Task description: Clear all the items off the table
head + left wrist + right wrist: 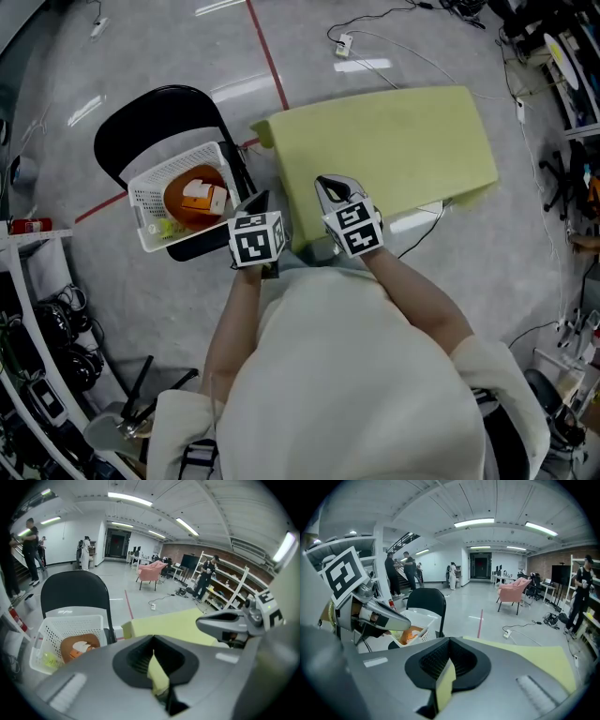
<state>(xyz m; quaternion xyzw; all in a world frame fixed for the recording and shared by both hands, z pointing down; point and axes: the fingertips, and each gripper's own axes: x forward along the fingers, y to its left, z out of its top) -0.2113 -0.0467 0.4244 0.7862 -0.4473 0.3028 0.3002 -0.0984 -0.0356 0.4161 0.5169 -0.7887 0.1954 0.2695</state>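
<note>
A yellow-green cloth (pixel 394 141) lies spread over the table in front of me. Both grippers are at its near left edge. My left gripper (pixel 260 202) is shut on a fold of that cloth (pixel 158 674), which shows as a thin strip between the jaws. A little to the right, my right gripper (pixel 333 187) is shut on the same cloth (pixel 444 684). Left of the table, a white basket (pixel 150 187) sits on a black folding chair (pixel 141 122). It holds an orange bowl (pixel 183 202) and small packets.
A power strip with cables (pixel 343 44) lies on the floor beyond the table, beside a red floor line (pixel 267 52). Shelves with headphones (pixel 56 347) and a red extinguisher (pixel 28 226) stand at the left. More racks line the right. People stand far back in the hall (pixel 401 573).
</note>
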